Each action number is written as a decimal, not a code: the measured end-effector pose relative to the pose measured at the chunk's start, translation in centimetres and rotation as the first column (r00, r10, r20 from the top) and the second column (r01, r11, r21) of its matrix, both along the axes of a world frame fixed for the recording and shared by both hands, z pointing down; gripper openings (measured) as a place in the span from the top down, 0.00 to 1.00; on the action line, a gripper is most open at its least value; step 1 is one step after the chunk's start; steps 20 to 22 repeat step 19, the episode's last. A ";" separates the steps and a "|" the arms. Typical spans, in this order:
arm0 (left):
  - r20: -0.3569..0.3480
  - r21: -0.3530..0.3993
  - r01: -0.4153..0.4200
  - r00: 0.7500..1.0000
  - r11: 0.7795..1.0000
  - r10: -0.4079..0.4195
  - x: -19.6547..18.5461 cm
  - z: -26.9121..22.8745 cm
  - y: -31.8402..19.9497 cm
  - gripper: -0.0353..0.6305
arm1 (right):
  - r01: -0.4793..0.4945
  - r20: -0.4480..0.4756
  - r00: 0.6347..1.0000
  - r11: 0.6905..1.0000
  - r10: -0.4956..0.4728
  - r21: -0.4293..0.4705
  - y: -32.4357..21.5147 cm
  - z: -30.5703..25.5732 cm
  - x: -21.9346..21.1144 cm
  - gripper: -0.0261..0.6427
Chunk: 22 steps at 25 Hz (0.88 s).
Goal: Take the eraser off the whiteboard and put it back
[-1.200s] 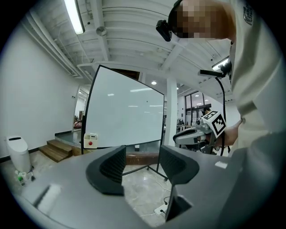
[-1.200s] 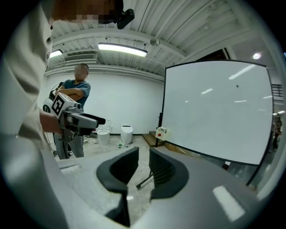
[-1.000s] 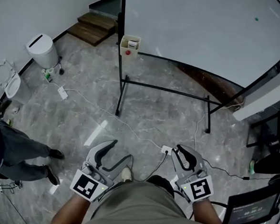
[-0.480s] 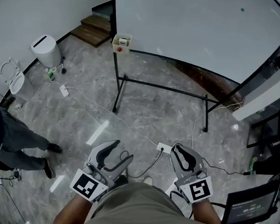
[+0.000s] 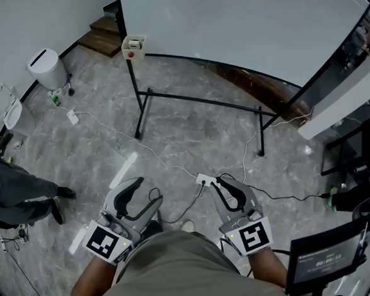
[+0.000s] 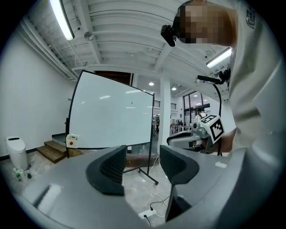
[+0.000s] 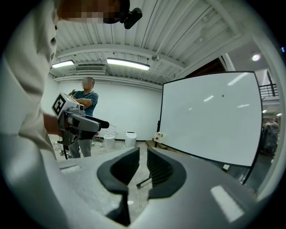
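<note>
White whiteboard point(image 5: 231, 27) has slid leftward in the head view and its stand sits closer, so the approach is under way with no grasp yet. Left tool point(image 5: 147, 192) stands wide and empty, right tool point(image 5: 219, 183) narrow and empty. The eraser probably sits in the cream box point(image 5: 133, 46) at the board's lower-left corner.

**A:** so how are we holding these things right now?

**B:** both our forearms point(image 5: 91, 285) are low out front. Left hand-held gripper point(image 5: 146, 192) and right hand-held gripper point(image 5: 219, 182) sit side by side, pointing ahead.

**A:** and the jaws?

**B:** left ones are well apart with nothing between them. Right ones are just a thin slit apart, empty too.
</note>
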<state>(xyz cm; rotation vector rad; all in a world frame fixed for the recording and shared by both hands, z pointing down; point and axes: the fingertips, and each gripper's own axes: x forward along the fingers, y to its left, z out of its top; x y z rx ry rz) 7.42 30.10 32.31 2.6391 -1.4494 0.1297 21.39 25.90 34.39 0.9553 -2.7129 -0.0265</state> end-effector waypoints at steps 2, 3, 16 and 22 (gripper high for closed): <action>0.011 0.026 0.006 1.000 1.000 -0.006 0.2 0.1 0.0 0.58 | 0.008 -0.002 1.000 1.000 -0.008 0.007 0.1 0.2 0.1 0.88; 0.013 0.028 0.009 1.000 1.000 -0.009 0.3 0.2 0.0 0.58 | 0.011 0.001 1.000 1.000 -0.011 0.011 0.0 0.3 0.2 0.88; 0.016 0.023 -0.005 1.000 1.000 0.005 0.9 0.7 -0.7 0.58 | 0.004 0.002 1.000 1.000 -0.004 0.021 -0.3 0.5 0.4 0.89; 0.021 0.020 -0.004 1.000 1.000 0.003 0.8 0.7 -0.9 0.58 | 0.009 0.006 1.000 1.000 -0.009 0.017 -0.4 0.5 0.1 0.89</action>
